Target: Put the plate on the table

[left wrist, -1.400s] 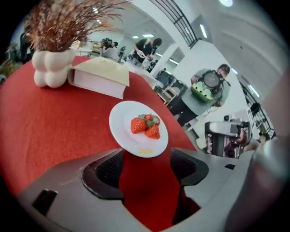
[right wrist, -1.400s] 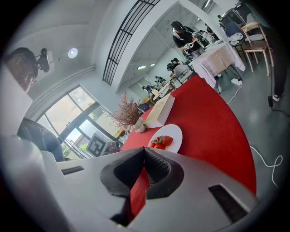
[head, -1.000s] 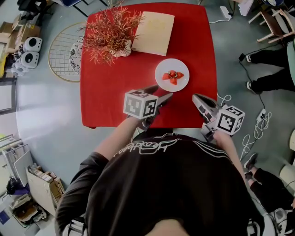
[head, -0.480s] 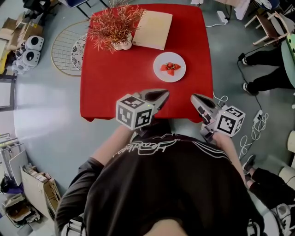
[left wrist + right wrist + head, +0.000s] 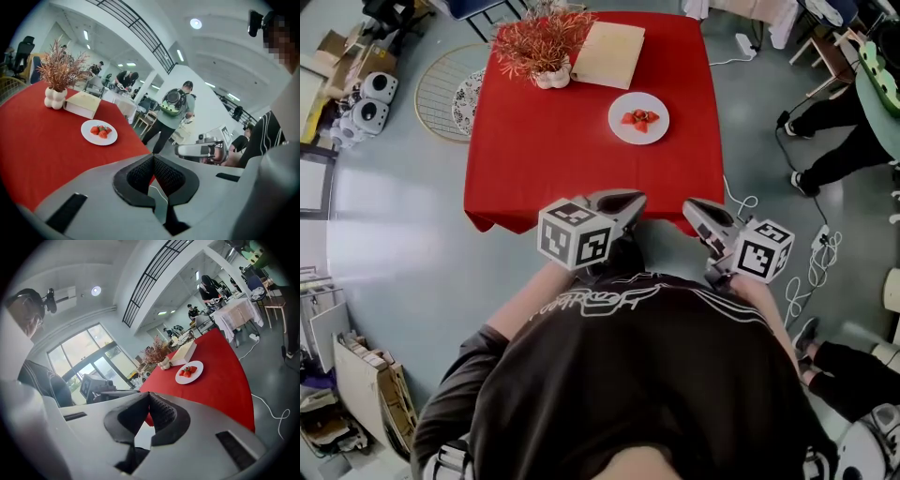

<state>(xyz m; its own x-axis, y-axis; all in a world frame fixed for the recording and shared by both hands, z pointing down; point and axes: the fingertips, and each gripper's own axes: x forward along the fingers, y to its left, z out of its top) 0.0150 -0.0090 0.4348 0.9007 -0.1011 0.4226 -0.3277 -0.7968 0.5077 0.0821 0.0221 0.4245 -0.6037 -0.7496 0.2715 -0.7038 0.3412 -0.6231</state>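
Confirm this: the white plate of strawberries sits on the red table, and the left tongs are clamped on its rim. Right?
No. The plate of strawberries is on the red table, but the left tongs are not clamped on its rim: the left gripper view shows them shut on nothing, apart from the plate.

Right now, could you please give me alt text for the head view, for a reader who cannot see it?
A white plate of strawberries sits on a red table, a tan box and a dried plant beyond it. The person's left gripper and right gripper hang shut and empty at the table's near edge.
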